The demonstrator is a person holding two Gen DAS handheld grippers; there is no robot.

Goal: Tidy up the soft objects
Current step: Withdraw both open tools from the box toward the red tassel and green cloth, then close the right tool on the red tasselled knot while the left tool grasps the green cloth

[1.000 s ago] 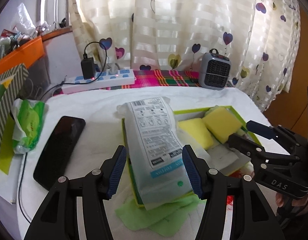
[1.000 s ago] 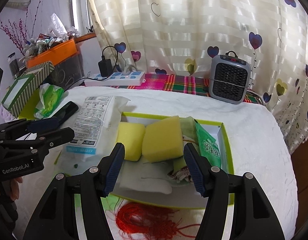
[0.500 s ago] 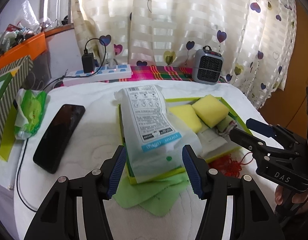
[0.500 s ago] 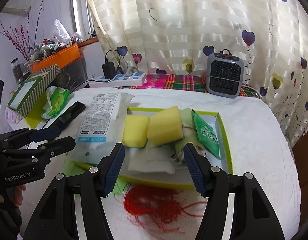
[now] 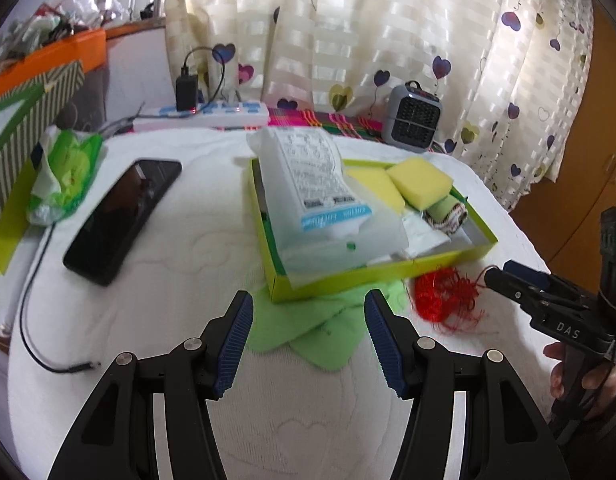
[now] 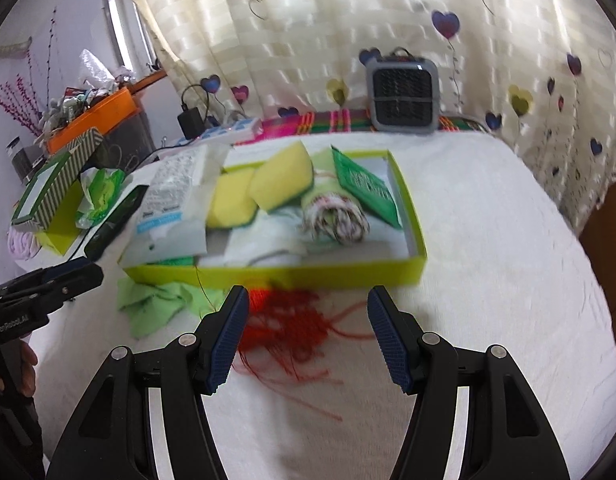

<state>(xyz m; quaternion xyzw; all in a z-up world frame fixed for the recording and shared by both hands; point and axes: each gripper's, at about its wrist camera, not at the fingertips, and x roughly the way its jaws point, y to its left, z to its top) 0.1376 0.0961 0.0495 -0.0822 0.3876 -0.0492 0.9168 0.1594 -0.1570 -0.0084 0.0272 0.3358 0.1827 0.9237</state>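
Observation:
A lime-green box (image 5: 387,270) (image 6: 416,236) on the white bed holds a white cotton-pad pack (image 5: 315,196) (image 6: 172,196), two yellow sponges (image 5: 419,182) (image 6: 282,178), a rolled cloth (image 6: 333,216) and a green sachet (image 6: 365,186). A green cloth (image 5: 327,328) (image 6: 156,306) lies partly under the box's near edge. A red tasselled cord (image 5: 443,300) (image 6: 292,328) lies in front of the box. My left gripper (image 5: 308,340) is open and empty above the green cloth. My right gripper (image 6: 308,336) is open and empty above the red cord.
A black phone (image 5: 124,216), a green wet-wipe pack (image 5: 66,176) and a striped green box (image 5: 24,132) lie at the left. A power strip (image 5: 204,114) and a small grey heater (image 5: 413,120) stand at the back by the curtain. A cable (image 5: 36,320) trails near the bed's left edge.
Both grippers have pulled back toward the near side of the bed, away from the box. The green cloth and red cord now lie fully in view between the fingers.

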